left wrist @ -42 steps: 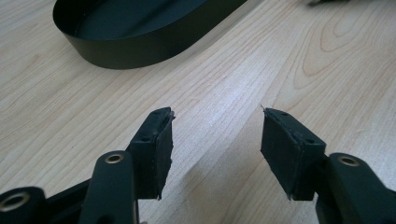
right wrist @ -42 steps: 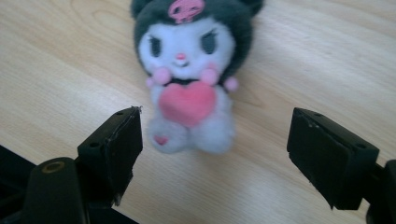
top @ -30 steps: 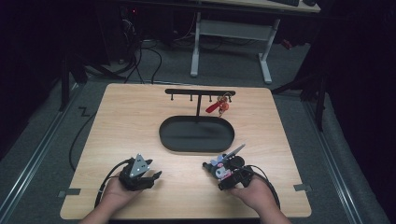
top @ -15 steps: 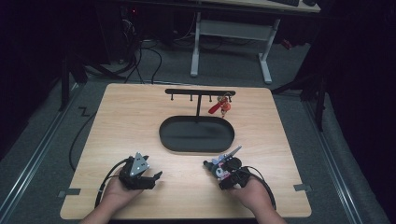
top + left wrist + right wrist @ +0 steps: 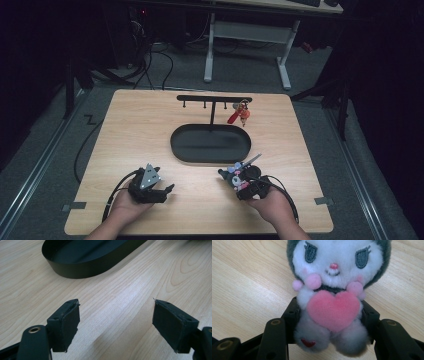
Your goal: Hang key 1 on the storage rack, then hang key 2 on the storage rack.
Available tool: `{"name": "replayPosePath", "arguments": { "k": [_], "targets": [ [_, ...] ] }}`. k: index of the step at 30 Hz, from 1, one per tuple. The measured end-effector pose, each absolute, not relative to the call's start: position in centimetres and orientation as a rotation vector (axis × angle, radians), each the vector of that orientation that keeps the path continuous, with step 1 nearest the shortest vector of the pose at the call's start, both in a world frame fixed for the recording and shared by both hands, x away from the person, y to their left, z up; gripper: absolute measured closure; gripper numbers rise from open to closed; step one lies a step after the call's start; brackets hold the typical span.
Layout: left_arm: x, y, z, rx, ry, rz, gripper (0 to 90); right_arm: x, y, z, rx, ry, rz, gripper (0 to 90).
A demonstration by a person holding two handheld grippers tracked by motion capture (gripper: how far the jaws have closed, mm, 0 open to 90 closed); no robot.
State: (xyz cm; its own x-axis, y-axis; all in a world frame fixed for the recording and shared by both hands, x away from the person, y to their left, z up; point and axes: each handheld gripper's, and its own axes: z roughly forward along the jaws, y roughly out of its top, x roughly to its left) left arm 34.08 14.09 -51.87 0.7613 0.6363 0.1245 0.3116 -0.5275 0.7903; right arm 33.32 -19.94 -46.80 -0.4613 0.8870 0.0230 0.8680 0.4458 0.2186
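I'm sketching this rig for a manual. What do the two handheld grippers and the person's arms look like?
Both grippers are black. The left gripper carries a grey three-cornered plate on top; its two jaws end in flat, rectangular black pads. Brass-coloured rivets sit in the jaw arms. A black cable loops back from each, as on the right gripper. The forearms are bare, no sleeves.

A light wooden desk [image 5: 150, 125] stands on grey carpet [image 5: 45, 150] in a dim room, lit from above while the surroundings fall into darkness. Behind it a white-legged table [image 5: 245, 35] stands, with black cables [image 5: 150, 60] on the floor. Tape marks [image 5: 322, 201] lie beside the desk's near corners.
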Motion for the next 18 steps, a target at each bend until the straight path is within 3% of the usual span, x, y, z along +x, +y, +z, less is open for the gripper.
{"name": "replayPosePath", "arguments": {
  "k": [18],
  "targets": [
    [34.3,14.1,-51.9,2.152,0.697,0.495,23.1,33.9,-20.8,-43.7,1.616,2.544,0.311,48.7]
  ]
}}
